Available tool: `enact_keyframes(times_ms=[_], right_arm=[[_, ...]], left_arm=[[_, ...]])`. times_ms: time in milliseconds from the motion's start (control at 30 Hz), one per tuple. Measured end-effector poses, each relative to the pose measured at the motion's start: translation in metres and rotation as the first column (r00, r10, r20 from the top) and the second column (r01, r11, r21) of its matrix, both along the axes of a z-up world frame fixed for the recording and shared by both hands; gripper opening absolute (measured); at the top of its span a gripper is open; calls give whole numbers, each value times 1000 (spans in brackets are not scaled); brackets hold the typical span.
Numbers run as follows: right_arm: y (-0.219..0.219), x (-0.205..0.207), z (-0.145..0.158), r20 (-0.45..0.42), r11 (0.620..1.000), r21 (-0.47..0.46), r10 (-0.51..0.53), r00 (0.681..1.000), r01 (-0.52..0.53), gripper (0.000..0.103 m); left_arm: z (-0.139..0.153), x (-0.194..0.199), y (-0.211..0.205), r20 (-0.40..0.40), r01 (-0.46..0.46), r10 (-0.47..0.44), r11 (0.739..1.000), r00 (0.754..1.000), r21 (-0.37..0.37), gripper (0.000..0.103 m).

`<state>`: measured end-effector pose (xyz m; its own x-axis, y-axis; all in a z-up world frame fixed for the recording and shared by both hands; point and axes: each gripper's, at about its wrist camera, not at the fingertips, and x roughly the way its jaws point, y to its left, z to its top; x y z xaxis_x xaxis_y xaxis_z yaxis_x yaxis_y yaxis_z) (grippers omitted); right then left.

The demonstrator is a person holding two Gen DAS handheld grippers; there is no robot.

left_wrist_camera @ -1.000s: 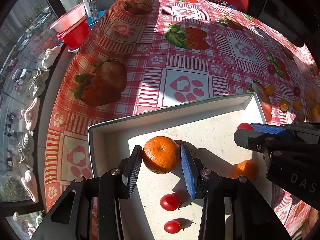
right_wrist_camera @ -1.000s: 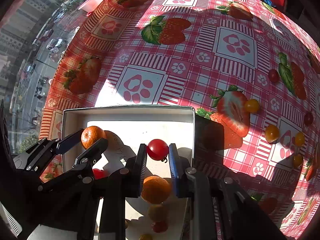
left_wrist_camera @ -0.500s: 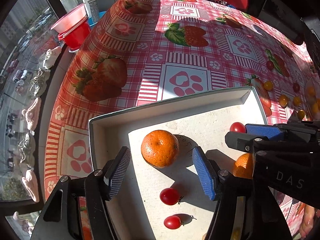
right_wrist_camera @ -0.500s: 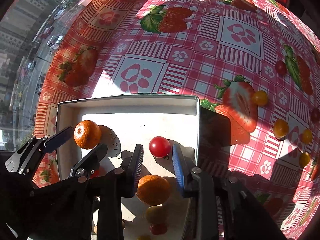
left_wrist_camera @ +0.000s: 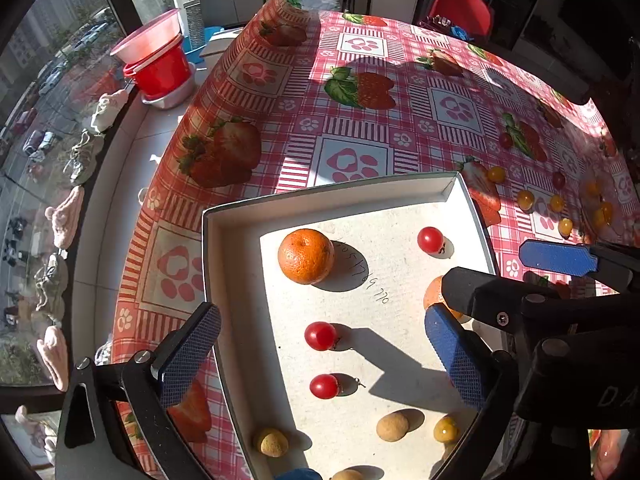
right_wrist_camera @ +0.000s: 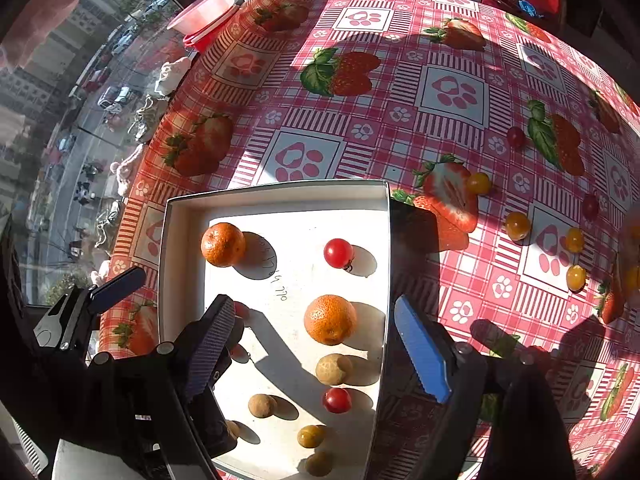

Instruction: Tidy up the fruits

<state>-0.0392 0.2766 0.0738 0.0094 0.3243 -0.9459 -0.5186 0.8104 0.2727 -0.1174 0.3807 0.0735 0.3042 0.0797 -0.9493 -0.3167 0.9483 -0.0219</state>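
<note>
A white shallow box point(left_wrist_camera: 224, 232) point(right_wrist_camera: 280, 196) lies on the strawberry tablecloth. In it are an orange point(left_wrist_camera: 306, 256) point(right_wrist_camera: 223, 244) at the far left, a second orange point(right_wrist_camera: 330, 319), red cherry tomatoes point(left_wrist_camera: 430, 239) point(right_wrist_camera: 338, 253) point(left_wrist_camera: 320, 335), brown longans point(right_wrist_camera: 334, 369) and yellow tomatoes point(right_wrist_camera: 311, 436). My left gripper point(left_wrist_camera: 320, 354) is open and empty, pulled back above the box. My right gripper point(right_wrist_camera: 316, 350) is open and empty above the second orange; it also shows in the left wrist view point(left_wrist_camera: 520, 276).
Loose yellow tomatoes point(right_wrist_camera: 517, 225) and dark red tomatoes point(right_wrist_camera: 515, 137) lie on the cloth right of the box. Red and pink basins point(left_wrist_camera: 158, 60) stand on the sill at the far left. A red chair point(left_wrist_camera: 464, 10) is behind the table. A window runs along the left.
My left gripper let go of the orange and my right let go of the red tomato. Both opened wide and drew back from the box.
</note>
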Motion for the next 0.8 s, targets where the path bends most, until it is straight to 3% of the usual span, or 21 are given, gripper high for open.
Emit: enact_keyframes(times_ms=[100,333,500,800], right_arm=[[-8,-8,5,8,1000,-21,0,1000,0,93],[-24,-35,18,29,996,-90,21,999,-19,94],[-31,-58,24,23,985,-157,70,997,-66,94],[-57,-89,49,-4,986,-156,56,998,-55,94]], left_arm=[[6,-12,-7,-12,7,-7,1000,1000,-2,102],[13,-40,-17,-52,-2,2,1000,999,12,102],[34,-65,-31,-40,-6,11,993,999,118,102],[55,-96,-51,-102,56,-46,993,994,100,102]])
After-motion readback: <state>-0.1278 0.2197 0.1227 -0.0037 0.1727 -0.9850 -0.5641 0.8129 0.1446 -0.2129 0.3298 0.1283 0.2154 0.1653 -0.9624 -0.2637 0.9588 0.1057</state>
